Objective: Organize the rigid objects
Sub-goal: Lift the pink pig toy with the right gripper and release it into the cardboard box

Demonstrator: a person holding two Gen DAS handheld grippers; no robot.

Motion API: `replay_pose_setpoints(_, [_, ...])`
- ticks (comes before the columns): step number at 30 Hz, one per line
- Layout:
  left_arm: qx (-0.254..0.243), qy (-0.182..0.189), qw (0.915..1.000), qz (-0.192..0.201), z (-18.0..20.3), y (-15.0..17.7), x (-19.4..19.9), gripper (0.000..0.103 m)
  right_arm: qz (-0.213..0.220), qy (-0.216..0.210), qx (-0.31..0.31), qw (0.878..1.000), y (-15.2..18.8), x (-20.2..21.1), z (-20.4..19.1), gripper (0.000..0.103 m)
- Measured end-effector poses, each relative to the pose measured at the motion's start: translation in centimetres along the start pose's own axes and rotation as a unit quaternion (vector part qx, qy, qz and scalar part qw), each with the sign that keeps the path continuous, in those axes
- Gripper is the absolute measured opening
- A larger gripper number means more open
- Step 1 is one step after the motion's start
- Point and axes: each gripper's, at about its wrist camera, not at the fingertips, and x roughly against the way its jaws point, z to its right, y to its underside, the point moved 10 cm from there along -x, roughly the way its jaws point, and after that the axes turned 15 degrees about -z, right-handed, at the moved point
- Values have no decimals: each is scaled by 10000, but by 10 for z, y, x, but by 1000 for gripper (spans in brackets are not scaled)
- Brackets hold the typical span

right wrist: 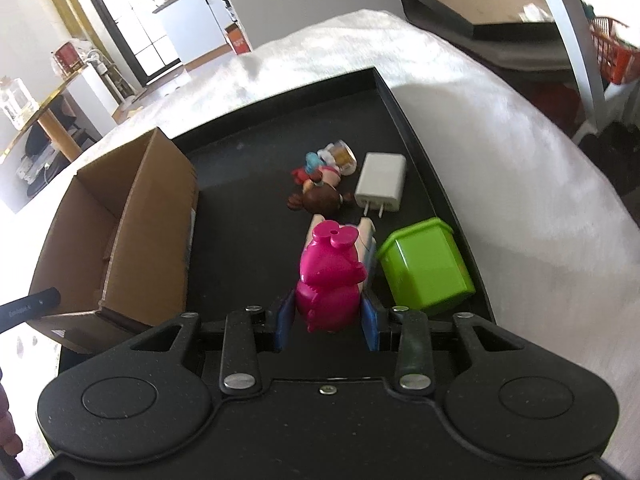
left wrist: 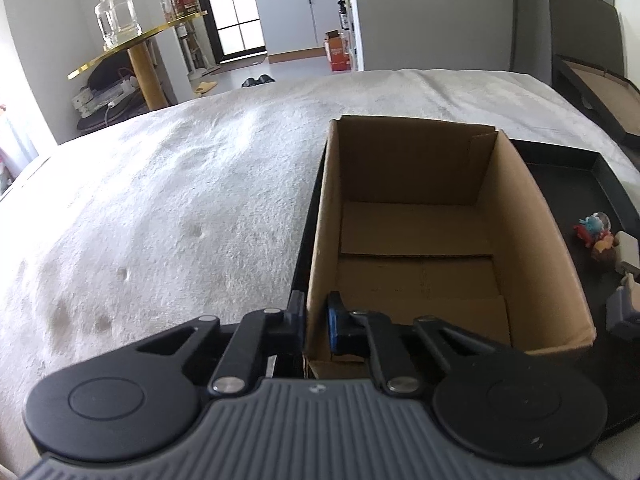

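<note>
box [left wrist: 416, 240] first, in my left wrist view: open cardboard, standing on the black tray [left wrist: 576, 184], which lies on the white blanket [left wrist: 160, 184]. my left gripper [left wrist: 316, 322] is clenched on the box's near left wall, one finger outside it, the blue-padded one inside, the wall pinched between them. the box's floor looks bare as far as i can see it; the near wall and near floor are hidden behind the gripper body. at the right edge a few small toys [left wrist: 596, 236] lie on the tray, cut off by the frame and too small for me to read.

in my right wrist view the pink toy [right wrist: 330, 280] sits between the blue pads of my right gripper [right wrist: 328, 326], which grasps it at its lower body on both sides, head pointing away from me. whether it rests on the tray [right wrist: 256, 184] i cannot tell. just right of it lies a green block [right wrist: 426, 266]. beyond it are a doll [right wrist: 320, 196], partly hidden by the pink toy, and a white charger [right wrist: 380, 182], prongs toward me. the box [right wrist: 132, 232] stands at the left on the same tray, well apart from the pink toy; its inside is mostly hidden from this side.
</note>
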Motion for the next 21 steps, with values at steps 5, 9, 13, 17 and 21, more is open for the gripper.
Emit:
replay_pose_setpoints(5, [-41,-8,10000,9,-2,1,0,10,160,-20,188,9997,-8,6,-12,35])
replay_pose_setpoints(9, [-44,-16,10000,-12,0,0,0,10,288,-101,360,9989,-15,10,-23,35])
replay_pose_setpoints(13, [-44,-18,10000,-19,1,1,0,10,404,-257,653,9967,-23,14,-39,35])
replay_pose_setpoints(17, [-41,-17,10000,-22,2,0,0,10,514,-570,901,9930,-31,18,-56,35])
replay_pose_setpoints(21, [-41,2,10000,-23,1,0,0,10,607,-791,1167,9882,-37,22,-79,35])
